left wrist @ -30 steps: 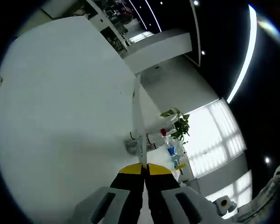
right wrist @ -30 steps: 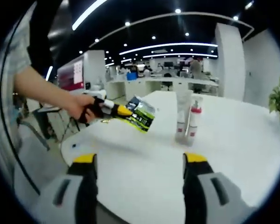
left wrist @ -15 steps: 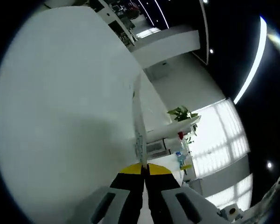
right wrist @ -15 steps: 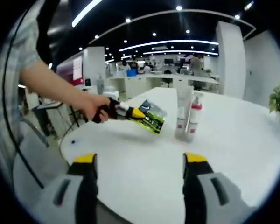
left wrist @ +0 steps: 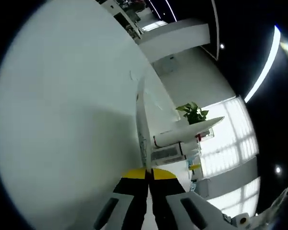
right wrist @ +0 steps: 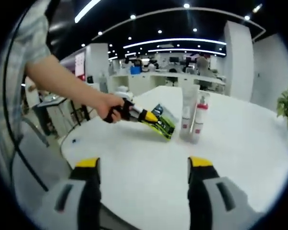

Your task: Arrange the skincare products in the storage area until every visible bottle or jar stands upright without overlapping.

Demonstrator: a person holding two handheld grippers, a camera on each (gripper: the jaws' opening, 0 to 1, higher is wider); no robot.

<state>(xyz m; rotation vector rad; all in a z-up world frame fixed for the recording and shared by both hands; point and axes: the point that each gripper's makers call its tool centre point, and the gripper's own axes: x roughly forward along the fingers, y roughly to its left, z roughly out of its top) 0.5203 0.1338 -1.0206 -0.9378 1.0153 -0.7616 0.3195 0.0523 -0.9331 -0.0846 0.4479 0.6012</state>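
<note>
Left gripper [right wrist: 151, 118] pinches sachet [right wrist: 164, 123] just beside upright tubes [right wrist: 191, 117].

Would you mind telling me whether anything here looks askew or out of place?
Yes: the flat sachet clamped in the left gripper is held tilted above the table, not standing beside the upright tube and pump bottle.

Both views are bright and evenly lit from above by ceiling strip lights [right wrist: 175, 47] and round spot lamps. In the left gripper view a window [left wrist: 228, 136] is blown out to white, and a soft grey shadow falls across the white tabletop [left wrist: 62, 120]. Fisheye distortion bends straight lines toward the edges. The near fingers [right wrist: 86, 191] appear slightly soft, possibly out of focus.
</note>
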